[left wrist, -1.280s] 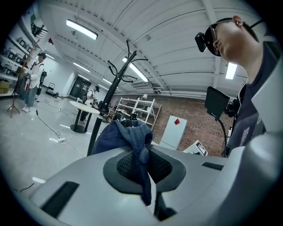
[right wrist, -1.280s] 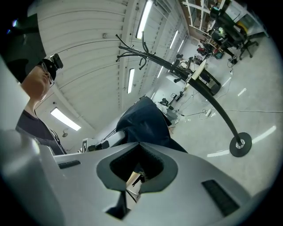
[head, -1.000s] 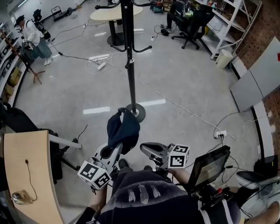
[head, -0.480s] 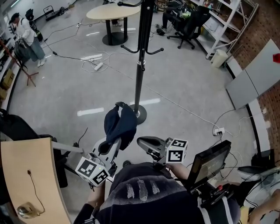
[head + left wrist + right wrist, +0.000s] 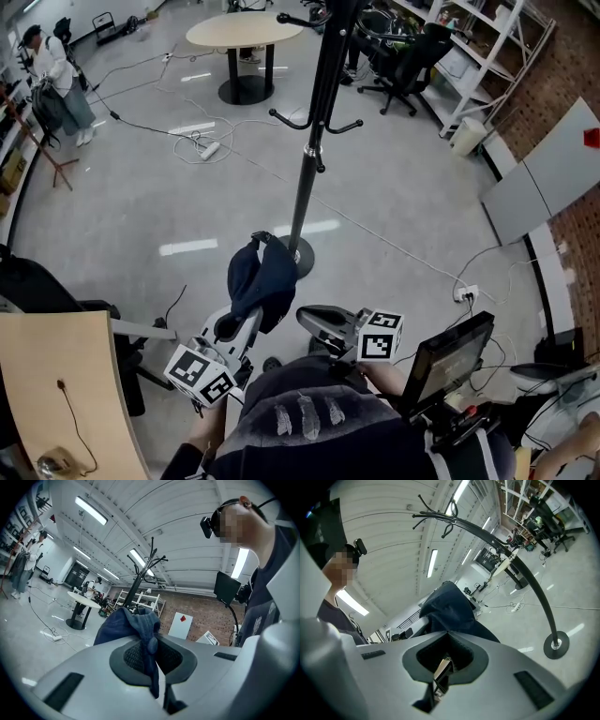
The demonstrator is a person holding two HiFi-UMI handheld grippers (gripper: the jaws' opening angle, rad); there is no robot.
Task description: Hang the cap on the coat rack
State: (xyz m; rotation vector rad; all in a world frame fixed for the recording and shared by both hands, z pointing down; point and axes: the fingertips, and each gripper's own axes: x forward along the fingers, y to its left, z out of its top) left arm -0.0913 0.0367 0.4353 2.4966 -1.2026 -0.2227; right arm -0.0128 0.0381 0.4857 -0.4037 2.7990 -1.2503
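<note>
Coat rack [image 5: 310, 159] nearer; left gripper [image 5: 251, 314] jaws pinch cap [image 5: 263, 277].

The coat rack [image 5: 310, 164] is running past the head view's top edge, its crown cut off. The cap [image 5: 262, 277] is draping over the left gripper [image 5: 150, 641], covering its tips from above. A distant person [image 5: 56, 70] is standing too small to detail.

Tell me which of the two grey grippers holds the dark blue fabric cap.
The left gripper: it is clamped on the dark blue fabric cap. The right gripper is shut on nothing.
</note>
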